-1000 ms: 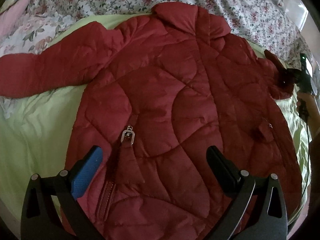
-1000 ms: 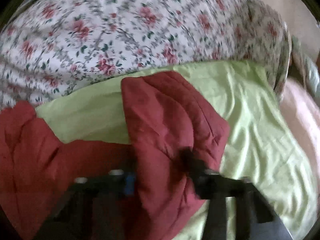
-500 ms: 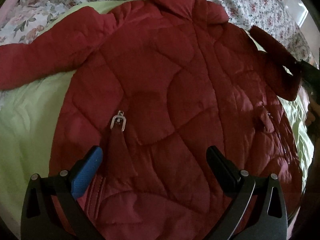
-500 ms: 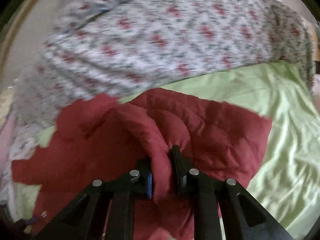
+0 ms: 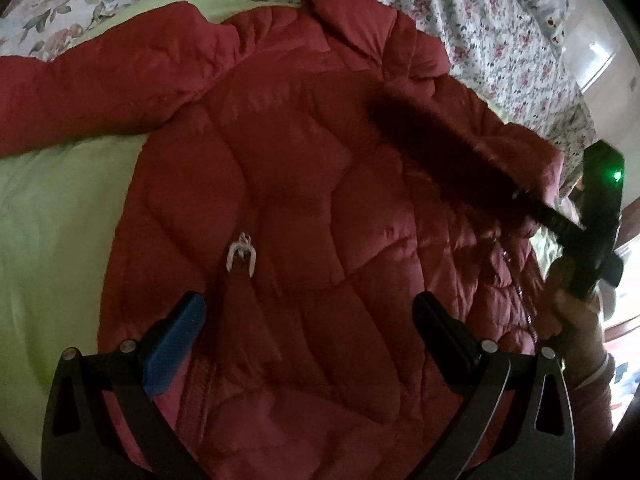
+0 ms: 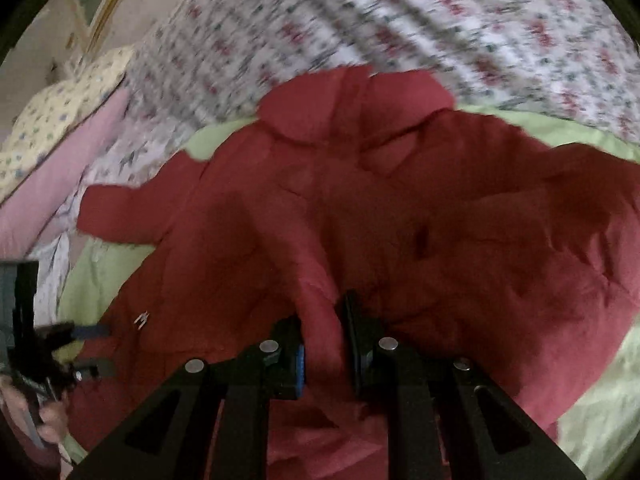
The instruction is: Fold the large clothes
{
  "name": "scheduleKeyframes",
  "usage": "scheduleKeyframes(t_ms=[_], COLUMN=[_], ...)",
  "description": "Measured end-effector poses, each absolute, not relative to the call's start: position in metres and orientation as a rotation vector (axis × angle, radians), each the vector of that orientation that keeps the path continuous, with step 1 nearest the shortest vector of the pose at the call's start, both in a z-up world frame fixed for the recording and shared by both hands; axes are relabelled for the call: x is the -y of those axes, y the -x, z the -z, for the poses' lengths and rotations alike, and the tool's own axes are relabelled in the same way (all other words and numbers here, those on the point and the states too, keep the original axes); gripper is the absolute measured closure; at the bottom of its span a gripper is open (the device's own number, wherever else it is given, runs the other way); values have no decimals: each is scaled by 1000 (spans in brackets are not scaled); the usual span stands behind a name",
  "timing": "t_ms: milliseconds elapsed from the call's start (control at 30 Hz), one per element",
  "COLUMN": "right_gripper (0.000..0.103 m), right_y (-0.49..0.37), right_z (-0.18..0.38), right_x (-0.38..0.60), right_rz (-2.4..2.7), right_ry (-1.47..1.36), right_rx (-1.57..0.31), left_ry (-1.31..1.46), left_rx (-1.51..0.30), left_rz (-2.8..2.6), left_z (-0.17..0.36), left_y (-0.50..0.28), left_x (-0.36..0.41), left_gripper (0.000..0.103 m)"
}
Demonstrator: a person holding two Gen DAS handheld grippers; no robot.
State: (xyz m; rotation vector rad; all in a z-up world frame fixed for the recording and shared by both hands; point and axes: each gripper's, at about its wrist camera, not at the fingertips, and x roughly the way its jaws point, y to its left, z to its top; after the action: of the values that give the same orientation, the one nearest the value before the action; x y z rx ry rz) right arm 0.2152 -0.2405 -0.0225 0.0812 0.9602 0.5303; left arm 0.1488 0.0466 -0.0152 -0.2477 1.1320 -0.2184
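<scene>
While the right gripper (image 6: 322, 344) is clenched on a pinch of the sleeve (image 6: 316, 280), the red quilted jacket (image 5: 288, 208) lies face up on the green sheet (image 5: 52, 216) of the bed, its collar (image 5: 352, 28) at 12 o'clock in the left wrist view. Its other sleeve (image 5: 92, 92) stretches flat toward 9 o'clock. From the left wrist view the held sleeve is lifted across the jacket's chest from about 3 o'clock, with the right gripper dark and blurred behind it. The left gripper (image 5: 308, 320) hangs released over the lower front, jaws wide apart, nothing between them; the zipper pull (image 5: 240, 254) sits just above its blue pad.

My reading is that the sleeve fold is underway. The padding is thick and slippery, so the pinch holds only a small ridge of fabric; a quick sweep could pull it free and drop the sleeve short of the chest. Dragging the sleeve could also tug the whole shoulder and skew the body on the sheet, since nothing pins the jacket down. Puffy fill may spring the sleeve open once it is let go. A floral quilt (image 5: 460, 4) lies beyond the collar.
</scene>
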Motion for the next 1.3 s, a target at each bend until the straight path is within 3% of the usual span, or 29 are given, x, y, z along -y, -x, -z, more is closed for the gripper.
scheduleKeyframes(t_ms=[500,600,667,767,833,1133,1300], right_gripper=[82,82,82,77,70,64,51], right_y=[-216,-219,-219,-220,-217,-207,-232], right_z=[39,40,40,39,36,7,-7], right_x=[208,203,204,203,208,250,275], right_rz=[-748,-744,-739,-720,-726,-539,-337], right_ry=[0,8,4,10,-10,-52,-71], right_rx=[-959,-959,-957,-967,-976,-878,-805], left_ry=[271,301,276,278,300,287,246], left_rx=[-1136,-1166,-1179,-1151,-1131,-1025,-980], left_rz=[297,364,384,411,419,238,163], left_z=[25,33,37,35,31,21,24], left_y=[-289,-311,-319,-321,-318,-300,-300], left_x=[-51,-43,-33,-30,-37,-83,-90], left_gripper=[1,26,52,78,87,91,91])
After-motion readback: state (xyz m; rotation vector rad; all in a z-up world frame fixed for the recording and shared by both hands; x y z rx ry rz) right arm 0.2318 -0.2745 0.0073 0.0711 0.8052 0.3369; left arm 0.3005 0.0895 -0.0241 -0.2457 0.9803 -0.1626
